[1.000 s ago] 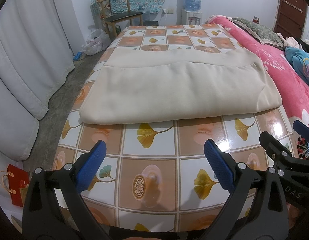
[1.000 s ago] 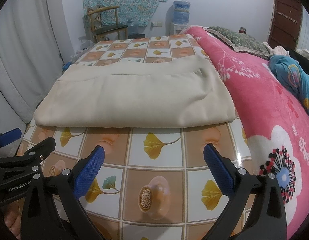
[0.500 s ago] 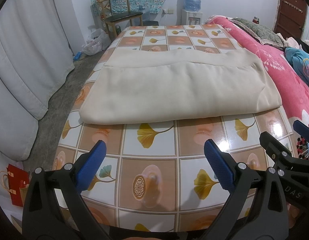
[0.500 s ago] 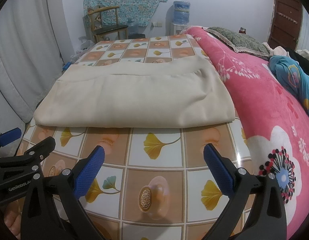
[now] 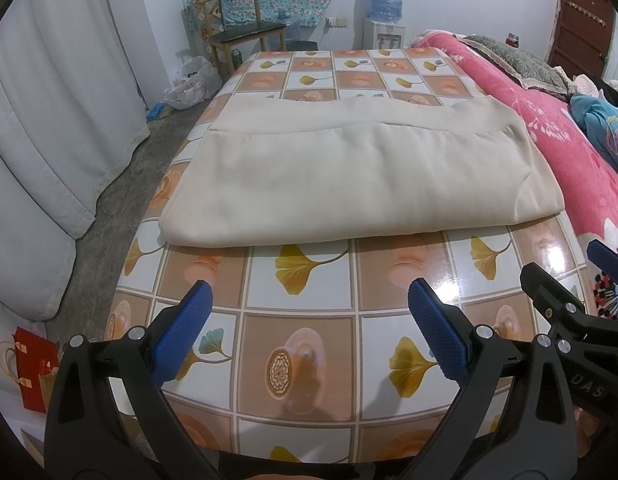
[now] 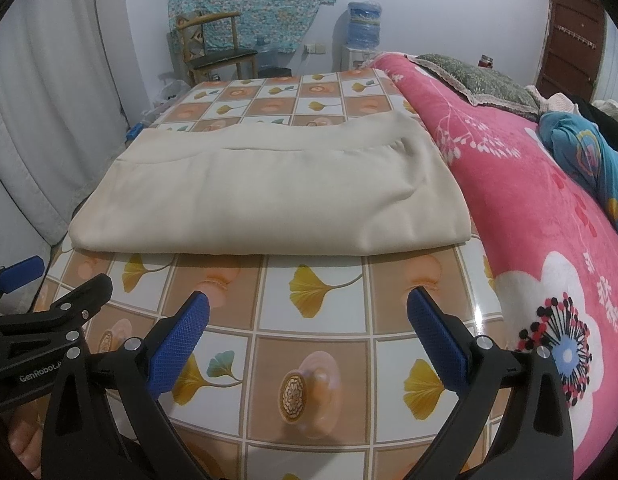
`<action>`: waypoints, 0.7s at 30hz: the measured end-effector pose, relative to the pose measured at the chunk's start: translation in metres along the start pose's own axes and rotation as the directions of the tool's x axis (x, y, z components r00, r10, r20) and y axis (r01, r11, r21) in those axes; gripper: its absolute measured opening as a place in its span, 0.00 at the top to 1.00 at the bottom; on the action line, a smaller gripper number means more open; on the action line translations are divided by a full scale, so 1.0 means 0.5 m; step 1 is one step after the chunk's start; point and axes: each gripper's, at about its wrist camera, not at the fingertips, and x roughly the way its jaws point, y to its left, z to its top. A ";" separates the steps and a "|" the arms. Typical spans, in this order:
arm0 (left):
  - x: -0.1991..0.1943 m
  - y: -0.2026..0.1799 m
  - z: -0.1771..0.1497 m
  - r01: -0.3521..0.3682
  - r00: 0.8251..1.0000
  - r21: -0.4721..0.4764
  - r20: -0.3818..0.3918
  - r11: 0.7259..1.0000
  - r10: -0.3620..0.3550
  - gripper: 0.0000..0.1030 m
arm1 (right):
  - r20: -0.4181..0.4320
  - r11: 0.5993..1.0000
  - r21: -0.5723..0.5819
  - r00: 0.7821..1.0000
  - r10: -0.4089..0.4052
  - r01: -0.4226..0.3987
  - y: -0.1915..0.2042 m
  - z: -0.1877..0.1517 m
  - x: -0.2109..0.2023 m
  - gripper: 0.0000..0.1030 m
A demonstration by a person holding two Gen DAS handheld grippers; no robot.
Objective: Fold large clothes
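Red gift bag [image 5: 29, 364] on the floor left of the table [image 5: 301, 320], seen in the left view only. Left gripper [image 5: 309, 312] spread, empty. Folded beige garment [image 5: 361, 176] lies flat mid-table, beyond both grippers. Right gripper [image 6: 309, 312] spread, empty. Pink floral blanket [image 6: 549, 240] abuts the table's right edge.

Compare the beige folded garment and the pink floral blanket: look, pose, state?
1. The beige folded garment is plain and unpatterned; the pink floral blanket carries white and black flower prints.
2. The garment lies flat in a neat rectangle on the tiled tablecloth; the blanket is spread wide and slopes off beside the table on the right.
3. Nothing lies on the garment; a blue patterned cloth rests on the blanket.

Neither is touched by a gripper.
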 end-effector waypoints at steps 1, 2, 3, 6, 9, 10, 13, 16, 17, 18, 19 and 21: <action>0.001 0.001 -0.001 -0.001 1.000 0.001 0.001 1.000 0.001 0.08 | 0.000 1.000 0.000 1.000 0.001 -0.001 -0.001 -0.001 0.000 0.07; 0.001 0.002 -0.001 0.000 1.000 0.001 0.001 1.000 0.000 0.08 | 0.001 1.000 -0.001 1.000 0.000 0.000 -0.001 -0.001 0.000 0.06; 0.000 0.001 0.000 0.000 1.000 0.001 0.000 1.000 0.000 0.08 | 0.001 1.000 -0.001 1.000 -0.001 0.001 0.000 0.000 0.000 0.07; 0.000 0.000 0.000 0.000 1.000 0.001 0.001 1.000 0.000 0.08 | -0.001 1.000 0.000 1.000 0.000 0.000 -0.001 0.000 0.000 0.06; 0.000 0.001 0.000 -0.001 1.000 0.000 -0.001 1.000 0.001 0.08 | -0.001 1.000 -0.001 1.000 0.000 0.000 -0.002 -0.001 0.000 0.06; 0.001 0.002 -0.001 0.000 1.000 0.000 0.000 1.000 0.000 0.08 | 0.000 1.000 -0.001 1.000 0.001 -0.001 -0.001 0.000 0.000 0.07; 0.000 -0.001 -0.001 -0.002 1.000 0.002 0.000 1.000 0.002 0.08 | 0.000 1.000 -0.002 1.000 0.001 -0.001 -0.002 0.000 0.000 0.07; 0.002 0.001 -0.001 0.000 1.000 0.000 0.000 1.000 0.000 0.08 | -0.003 1.000 -0.001 1.000 0.002 -0.002 -0.003 0.000 0.001 0.07; 0.000 0.000 0.000 -0.001 1.000 0.001 0.000 1.000 0.001 0.08 | -0.003 1.000 -0.001 1.000 0.002 -0.002 -0.003 -0.001 0.001 0.07; 0.000 0.000 0.000 -0.001 1.000 0.001 0.000 1.000 0.001 0.08 | -0.003 1.000 -0.002 1.000 0.002 -0.002 -0.004 -0.001 0.001 0.07; 0.002 0.001 0.000 0.000 1.000 0.000 0.000 1.000 0.000 0.08 | -0.003 1.000 -0.003 1.000 0.001 -0.001 -0.004 -0.001 0.001 0.07; 0.000 -0.001 0.000 -0.001 1.000 0.000 0.000 1.000 0.001 0.08 | -0.002 1.000 -0.001 1.000 0.002 -0.002 -0.004 -0.001 0.001 0.07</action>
